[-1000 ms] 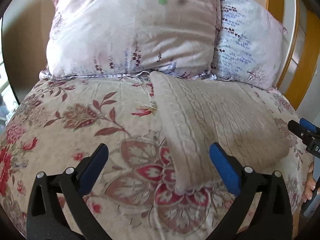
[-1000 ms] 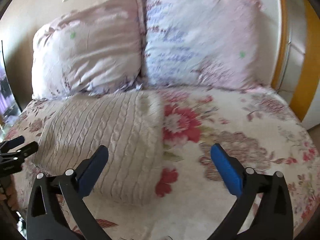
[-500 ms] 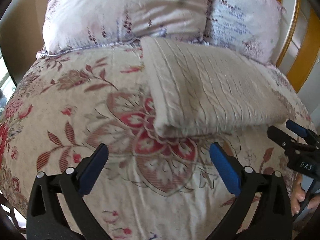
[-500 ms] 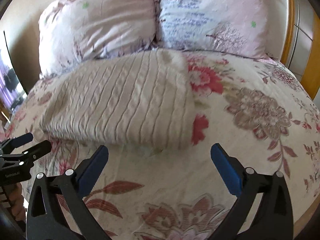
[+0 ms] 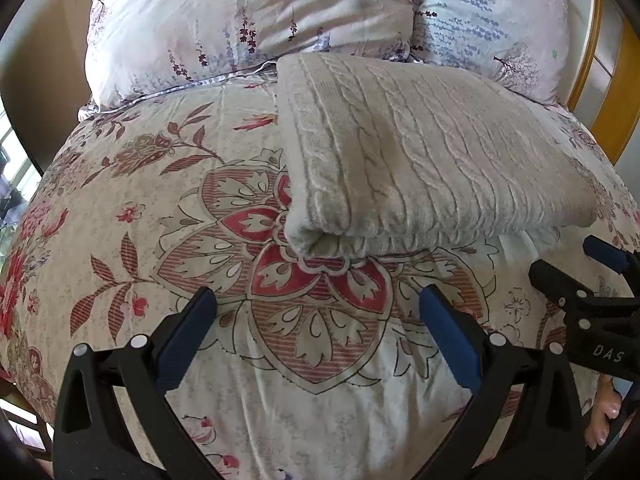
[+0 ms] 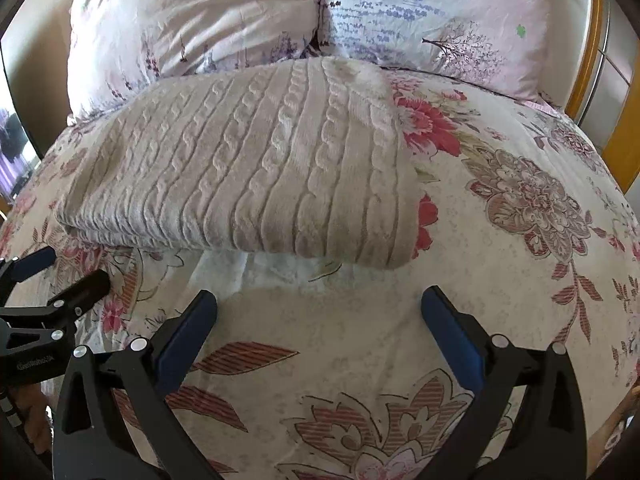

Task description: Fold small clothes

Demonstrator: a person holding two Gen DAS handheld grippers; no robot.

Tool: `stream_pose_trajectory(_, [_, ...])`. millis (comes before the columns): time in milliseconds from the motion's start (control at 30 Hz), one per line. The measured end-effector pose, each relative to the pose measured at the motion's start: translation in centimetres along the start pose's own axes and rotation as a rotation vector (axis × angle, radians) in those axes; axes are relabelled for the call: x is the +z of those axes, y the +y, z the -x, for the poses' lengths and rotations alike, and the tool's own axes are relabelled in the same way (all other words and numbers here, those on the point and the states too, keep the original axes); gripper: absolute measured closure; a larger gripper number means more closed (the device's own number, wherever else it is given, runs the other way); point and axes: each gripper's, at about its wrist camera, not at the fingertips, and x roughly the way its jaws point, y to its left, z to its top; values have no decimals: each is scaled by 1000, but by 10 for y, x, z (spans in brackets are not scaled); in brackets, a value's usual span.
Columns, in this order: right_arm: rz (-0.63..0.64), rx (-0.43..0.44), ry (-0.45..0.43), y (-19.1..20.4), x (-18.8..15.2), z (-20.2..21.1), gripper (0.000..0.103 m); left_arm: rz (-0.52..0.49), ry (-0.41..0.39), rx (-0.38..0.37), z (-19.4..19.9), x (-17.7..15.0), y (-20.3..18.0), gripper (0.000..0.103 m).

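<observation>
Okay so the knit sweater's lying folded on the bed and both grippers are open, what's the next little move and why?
Probably hold both grippers back rather than reach in. The cream cable-knit sweater already lies as a folded, layered block on the floral bedspread, just short of the pillows. The left gripper and right gripper are both open, empty and clear of it, so the fold looks done.

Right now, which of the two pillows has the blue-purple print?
The pillow on the right, beside the wooden bed frame. Its upper part is whitish with rows of blue-purple sprigs, while the left pillow is mostly plain pale pink.
</observation>
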Motion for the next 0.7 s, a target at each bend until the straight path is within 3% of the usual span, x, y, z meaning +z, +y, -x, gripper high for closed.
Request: stream_pose_trajectory(700, [-1,3,1,0,-1,0,1,0,-11,-1,-1,0,1,2])
